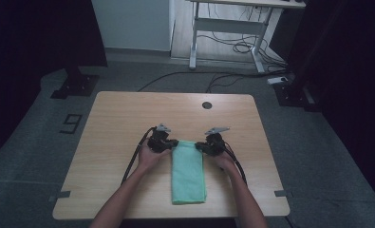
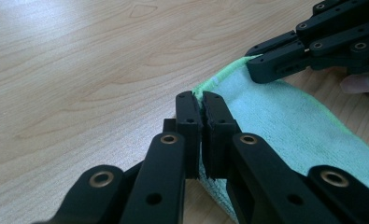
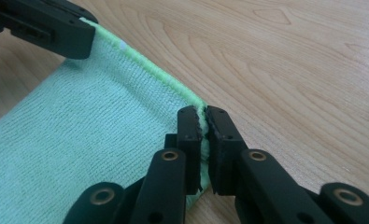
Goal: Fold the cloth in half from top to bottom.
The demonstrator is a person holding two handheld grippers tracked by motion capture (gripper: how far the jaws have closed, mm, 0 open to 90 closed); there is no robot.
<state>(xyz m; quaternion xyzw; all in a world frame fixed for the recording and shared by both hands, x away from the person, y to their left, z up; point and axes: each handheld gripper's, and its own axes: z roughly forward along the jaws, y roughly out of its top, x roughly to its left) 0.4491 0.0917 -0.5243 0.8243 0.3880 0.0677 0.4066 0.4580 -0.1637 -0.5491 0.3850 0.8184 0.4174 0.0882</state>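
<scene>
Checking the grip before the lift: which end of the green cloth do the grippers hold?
The far short end of the green cloth: left gripper and right gripper each pinch a corner; the near end lies free.

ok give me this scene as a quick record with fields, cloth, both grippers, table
cloth: green microfibre towel, folded into a long strip, lying flat
left gripper: shut on the towel's far left corner
right gripper: shut on the towel's far right corner
towel far edge: runs between the two grippers, on the table
table: light wooden table, round dark grommet near its far edge
hands: one behind each gripper, forearms coming in from the near side
</scene>
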